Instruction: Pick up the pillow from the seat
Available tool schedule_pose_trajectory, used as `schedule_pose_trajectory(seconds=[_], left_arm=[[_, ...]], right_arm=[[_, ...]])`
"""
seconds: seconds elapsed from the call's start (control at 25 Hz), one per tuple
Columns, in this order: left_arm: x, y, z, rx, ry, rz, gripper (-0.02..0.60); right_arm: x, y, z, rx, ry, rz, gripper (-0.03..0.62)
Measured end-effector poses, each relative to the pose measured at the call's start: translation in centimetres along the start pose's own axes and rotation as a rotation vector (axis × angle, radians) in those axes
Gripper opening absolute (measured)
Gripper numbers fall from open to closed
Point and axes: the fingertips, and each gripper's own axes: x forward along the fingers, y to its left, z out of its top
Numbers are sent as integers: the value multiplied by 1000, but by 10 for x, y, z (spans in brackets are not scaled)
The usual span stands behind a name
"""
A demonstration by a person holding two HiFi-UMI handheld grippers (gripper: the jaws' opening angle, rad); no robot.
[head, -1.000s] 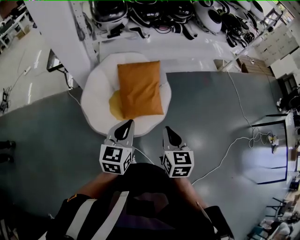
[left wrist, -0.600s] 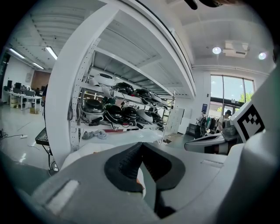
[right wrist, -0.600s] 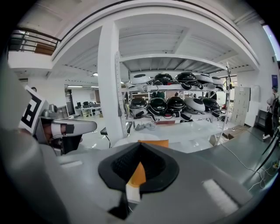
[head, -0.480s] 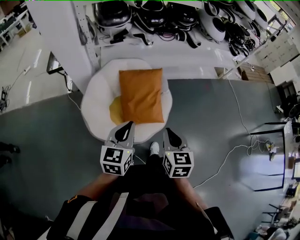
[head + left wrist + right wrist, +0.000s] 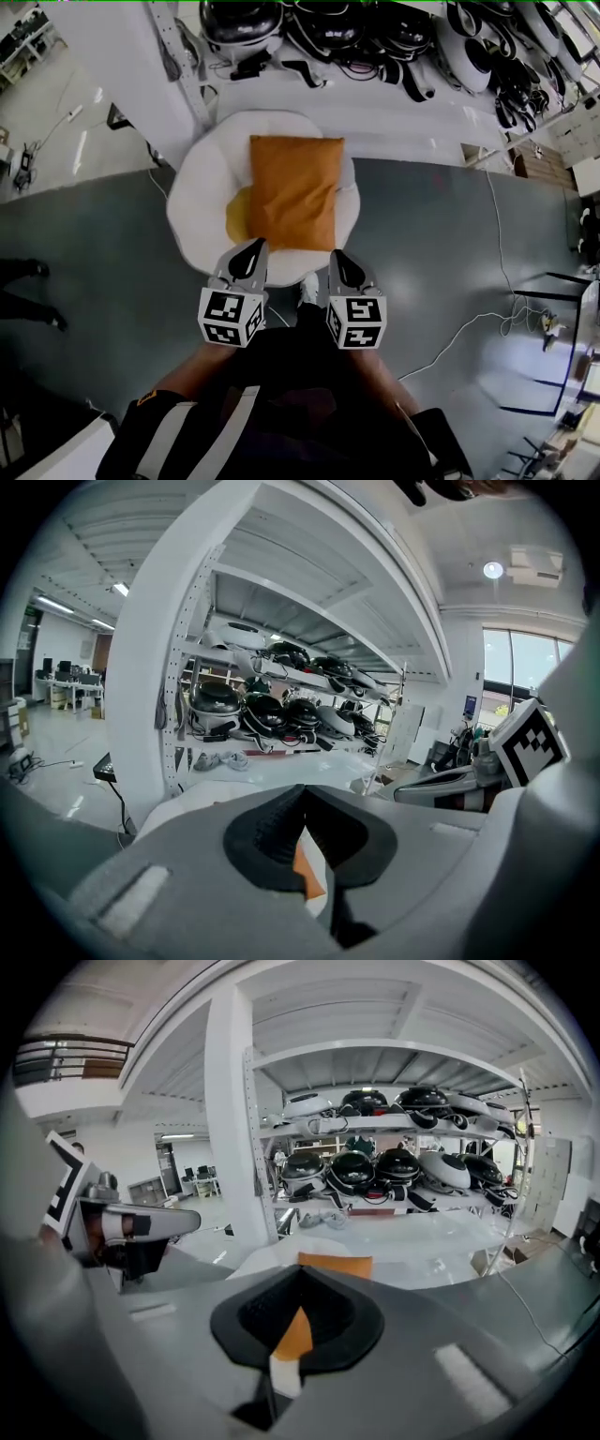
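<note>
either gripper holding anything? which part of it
Nothing: left gripper and right gripper are shut and empty; the orange pillow lies untouched on the white seat.

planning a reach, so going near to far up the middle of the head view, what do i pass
First the left gripper and right gripper, side by side, both shut → near rim of the seat → pillow → helmets on the rack

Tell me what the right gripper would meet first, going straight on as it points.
Probably the near edge of the orange pillow on the white seat; depth is unclear, so the seat's front rim might come first.
</note>
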Motion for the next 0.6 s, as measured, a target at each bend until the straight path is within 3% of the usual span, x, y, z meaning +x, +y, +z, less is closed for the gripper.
schedule_pose_trajectory(seconds=[0.16, 0.6], left_arm=[[38, -6, -11, -36, 40, 10, 0], [115, -2, -45, -55, 132, 146, 0]], right_arm=[[32, -31, -6, 3, 44, 44, 2], [110, -96, -35, -10, 140, 133, 2]])
